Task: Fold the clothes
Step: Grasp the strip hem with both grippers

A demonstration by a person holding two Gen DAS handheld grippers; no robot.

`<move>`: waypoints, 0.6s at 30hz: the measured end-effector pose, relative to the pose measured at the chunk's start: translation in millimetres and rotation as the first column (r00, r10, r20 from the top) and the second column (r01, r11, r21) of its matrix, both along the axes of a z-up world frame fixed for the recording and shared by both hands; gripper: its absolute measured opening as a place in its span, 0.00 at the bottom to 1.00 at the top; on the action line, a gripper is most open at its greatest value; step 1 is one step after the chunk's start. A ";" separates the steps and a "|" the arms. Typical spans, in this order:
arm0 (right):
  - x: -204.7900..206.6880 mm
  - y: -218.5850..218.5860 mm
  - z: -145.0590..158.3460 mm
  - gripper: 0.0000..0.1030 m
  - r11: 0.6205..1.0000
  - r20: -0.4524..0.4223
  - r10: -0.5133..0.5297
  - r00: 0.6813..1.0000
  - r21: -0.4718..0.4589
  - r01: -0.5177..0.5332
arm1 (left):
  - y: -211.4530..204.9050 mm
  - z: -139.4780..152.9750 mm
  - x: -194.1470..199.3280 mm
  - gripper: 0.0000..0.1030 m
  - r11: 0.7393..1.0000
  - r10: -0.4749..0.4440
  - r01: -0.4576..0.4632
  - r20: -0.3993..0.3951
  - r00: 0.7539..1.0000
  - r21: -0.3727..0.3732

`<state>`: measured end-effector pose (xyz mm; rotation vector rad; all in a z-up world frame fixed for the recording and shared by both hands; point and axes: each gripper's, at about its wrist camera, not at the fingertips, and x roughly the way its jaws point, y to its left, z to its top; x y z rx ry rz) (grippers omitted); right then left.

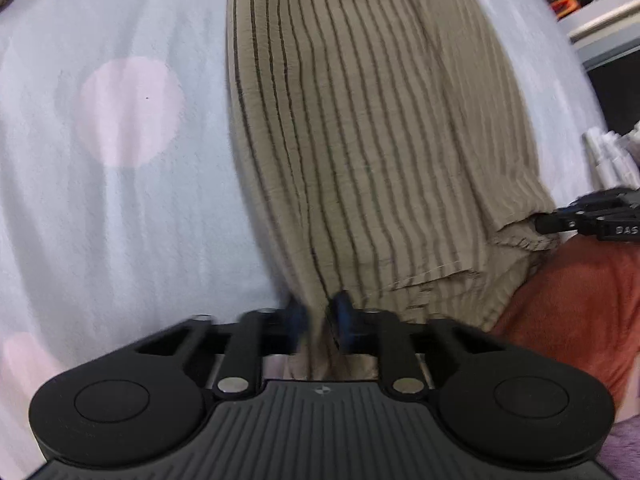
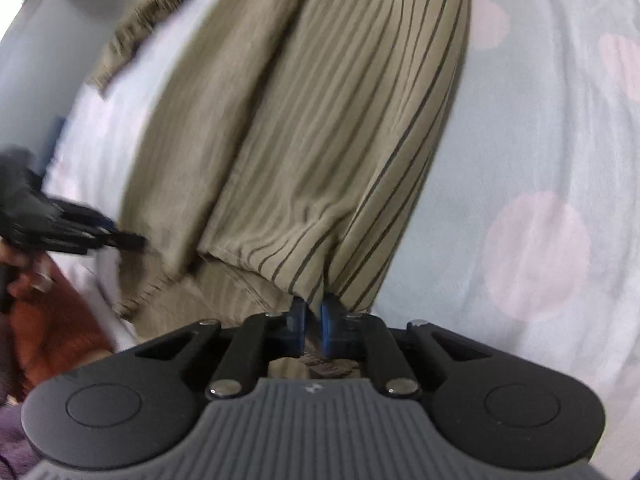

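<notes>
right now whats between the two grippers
The near hem of the striped garment spans between them: left gripper pinches one corner, right gripper the other. Both wrist views show it.

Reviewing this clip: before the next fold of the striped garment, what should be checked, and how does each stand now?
1. Left gripper shut on the striped garment: ok.
2. Right gripper shut on the same hem edge: ok.
3. Cloth stretched evenly between the two grips: cannot tell, both views blurred.
4. Hem layers aligned: not ok, edges sit staggered.
5. Bedsheet beside the garment free of other items: ok.
6. Orange cloth clear of the garment: not ok, it lies against the hem.
</notes>
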<state>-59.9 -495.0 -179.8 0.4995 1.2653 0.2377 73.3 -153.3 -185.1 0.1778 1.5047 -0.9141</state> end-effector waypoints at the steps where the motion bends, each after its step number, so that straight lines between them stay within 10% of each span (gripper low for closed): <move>1: -3.7 -5.5 3.3 0.05 0.999 0.029 -0.026 0.999 0.031 0.025 | 2.8 3.0 1.1 0.04 0.999 0.008 -0.008 -0.009 1.000 -0.038; 9: -26.5 -33.1 29.2 0.05 0.978 0.239 -0.135 0.961 0.185 0.091 | 23.9 37.5 4.7 0.02 0.935 0.037 -0.044 -0.027 0.999 -0.353; 18: -29.3 -54.0 50.0 0.05 0.980 0.365 -0.162 0.917 0.168 0.106 | 30.5 67.3 31.5 0.01 0.828 0.138 -0.132 -0.031 0.990 -0.545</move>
